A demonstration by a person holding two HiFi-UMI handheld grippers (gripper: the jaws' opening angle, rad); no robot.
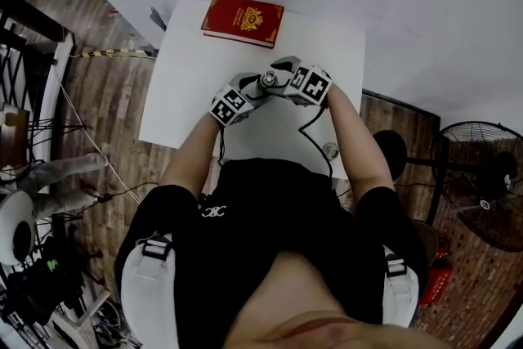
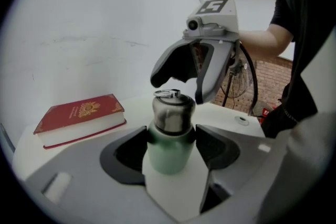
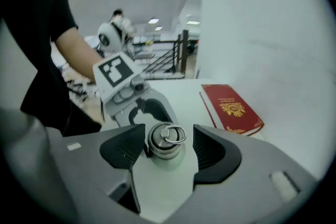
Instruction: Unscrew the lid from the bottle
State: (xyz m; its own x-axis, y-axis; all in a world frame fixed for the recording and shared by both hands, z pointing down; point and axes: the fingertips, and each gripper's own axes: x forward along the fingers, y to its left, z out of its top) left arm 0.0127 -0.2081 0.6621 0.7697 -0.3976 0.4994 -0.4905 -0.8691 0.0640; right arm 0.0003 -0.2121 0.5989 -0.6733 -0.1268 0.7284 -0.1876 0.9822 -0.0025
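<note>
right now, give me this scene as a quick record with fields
bottle: green bottle, upright on the white table
lid: steel lid, still on the bottle
left gripper: fingers closed on the bottle's body just under the lid
right gripper: fingers apart on either side of the lid, with a gap showing, not yet clamped
other: red book lying flat near the table's far edge, apart from the bottle
task state: bottle is held, unscrewing looks not yet begun
</note>
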